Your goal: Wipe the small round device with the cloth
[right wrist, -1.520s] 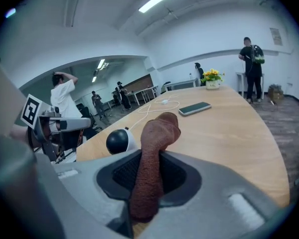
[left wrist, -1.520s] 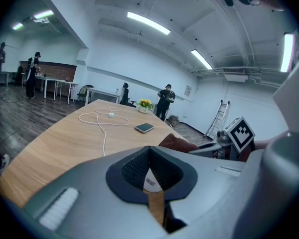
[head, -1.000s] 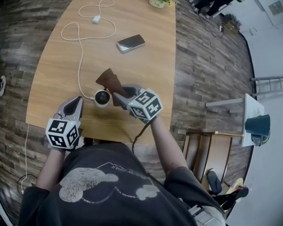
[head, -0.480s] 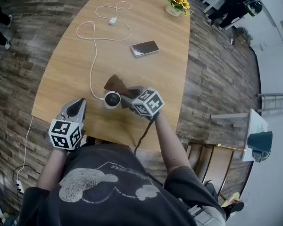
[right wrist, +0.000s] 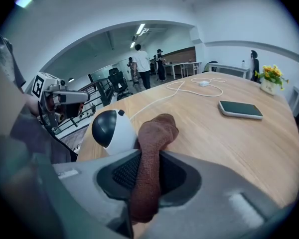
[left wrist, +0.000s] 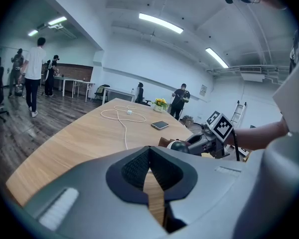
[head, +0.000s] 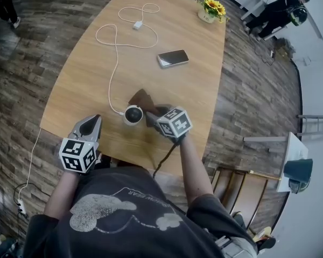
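Barely into the wipe, judging by the layout. At the far left, see the left gripper [head: 95, 120] parked by the near edge of the wooden table [head: 75, 85]. Jaws pressed together on nothing (only a sliver of tabletop behind them in its own view), well apart from the work.

Moving right, follow the white cable [head: 114, 63] down to the small round camera [head: 133, 114], standing on the table near that same edge with its dark dome face up. Just right of it, note the brown cloth [head: 142, 98] pinched firmly in the right gripper [head: 151, 114]. Free end bunched against the right side of the white shell, touching or very nearly; hard to settle which.

No sign of any part of the shell already cleaned, so count the whole wipe, dome included, as only just begun or still to do. Farther right and back, leave the phone [head: 173, 58] and the flower pot [head: 212, 9] out of it.

Little to report against the frames from a second and half a second ago:
- Same idle left gripper by the table edge.
- Same camera spot at the cable's end.
- Same cloth, clamped and lying beside the shell.

Mostly a shift of the head view, with the table slid up and rightward in the frame.
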Action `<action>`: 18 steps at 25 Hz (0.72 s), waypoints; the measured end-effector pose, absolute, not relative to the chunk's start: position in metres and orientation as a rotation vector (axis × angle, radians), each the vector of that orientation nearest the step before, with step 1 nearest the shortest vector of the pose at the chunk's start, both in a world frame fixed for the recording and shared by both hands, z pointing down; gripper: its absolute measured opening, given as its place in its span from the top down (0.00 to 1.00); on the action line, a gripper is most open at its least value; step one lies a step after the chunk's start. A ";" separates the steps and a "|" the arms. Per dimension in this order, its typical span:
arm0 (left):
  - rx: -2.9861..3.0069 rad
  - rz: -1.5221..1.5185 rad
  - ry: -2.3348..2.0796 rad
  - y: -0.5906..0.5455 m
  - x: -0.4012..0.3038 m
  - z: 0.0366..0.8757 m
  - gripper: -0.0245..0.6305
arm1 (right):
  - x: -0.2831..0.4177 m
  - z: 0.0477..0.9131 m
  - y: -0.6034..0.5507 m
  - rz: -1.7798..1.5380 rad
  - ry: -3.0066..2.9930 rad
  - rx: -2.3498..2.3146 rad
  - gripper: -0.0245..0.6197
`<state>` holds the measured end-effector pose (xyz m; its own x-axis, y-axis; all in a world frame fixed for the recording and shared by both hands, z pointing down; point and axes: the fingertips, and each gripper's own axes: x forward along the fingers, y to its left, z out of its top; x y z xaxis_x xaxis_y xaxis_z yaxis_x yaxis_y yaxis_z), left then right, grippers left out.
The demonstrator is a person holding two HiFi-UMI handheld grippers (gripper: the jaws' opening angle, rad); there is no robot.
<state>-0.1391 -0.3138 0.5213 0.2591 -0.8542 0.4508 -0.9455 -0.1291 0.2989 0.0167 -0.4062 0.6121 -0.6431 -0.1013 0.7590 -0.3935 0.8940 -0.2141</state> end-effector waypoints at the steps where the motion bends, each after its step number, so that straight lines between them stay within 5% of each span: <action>1: 2.014 0.232 -1.620 -0.313 -0.138 0.522 0.93 | 0.021 0.608 -0.409 0.473 -2.250 0.385 0.84; 18: 2.145 0.215 -1.436 -0.300 -0.146 0.529 0.94 | -0.008 0.495 -0.357 0.683 -2.527 0.877 0.84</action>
